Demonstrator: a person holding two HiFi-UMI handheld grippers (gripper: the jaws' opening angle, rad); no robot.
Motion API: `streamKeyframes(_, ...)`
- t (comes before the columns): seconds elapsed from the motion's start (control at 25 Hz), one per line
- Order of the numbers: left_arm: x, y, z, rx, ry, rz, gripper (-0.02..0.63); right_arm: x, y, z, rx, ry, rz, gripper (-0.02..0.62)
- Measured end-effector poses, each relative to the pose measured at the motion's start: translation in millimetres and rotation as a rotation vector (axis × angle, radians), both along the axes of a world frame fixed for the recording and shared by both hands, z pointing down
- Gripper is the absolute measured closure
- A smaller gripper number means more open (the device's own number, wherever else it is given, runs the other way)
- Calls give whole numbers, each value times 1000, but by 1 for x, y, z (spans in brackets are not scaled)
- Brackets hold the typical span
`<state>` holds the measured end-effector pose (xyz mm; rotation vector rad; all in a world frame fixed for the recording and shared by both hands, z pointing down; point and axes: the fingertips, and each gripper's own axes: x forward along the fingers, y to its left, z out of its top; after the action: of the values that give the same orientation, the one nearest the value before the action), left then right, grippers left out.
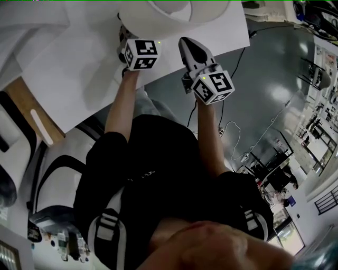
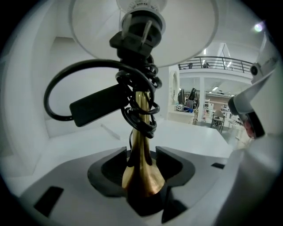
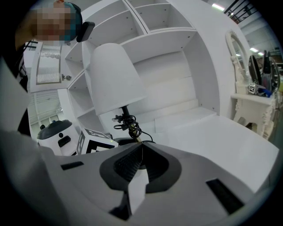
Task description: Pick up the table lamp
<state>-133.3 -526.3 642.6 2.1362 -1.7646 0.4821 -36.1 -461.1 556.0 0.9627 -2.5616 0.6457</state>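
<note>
The table lamp has a white shade, a brass stem and a black cord with its plug wound round the stem. It stands on the white table. My left gripper is open, and the stem rises between its jaws with dark gaps on both sides. In the head view the left gripper reaches under the shade. My right gripper is shut and empty. It hovers over the table's edge to the right of the lamp, fingertips pointing at it.
A white shelf unit rises behind the lamp. A person in a striped top stands at the far left, beside a white and black device. A chair stands left of me. A white cable lies on the grey floor.
</note>
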Motion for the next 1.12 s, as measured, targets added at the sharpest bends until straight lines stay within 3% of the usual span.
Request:
streamKeyframes(0.2,-3,-2,-10,15,24,22,453,1,1,0,3,16,10,577)
streamKeyframes(0.76,2,17,-23,-43,29,155,468,-12,5,-7,15,2,2,577)
streamKeyframes(1.12,2,36,-59,-31,-41,206,474,-19,-4,-43,74,-56,17,577)
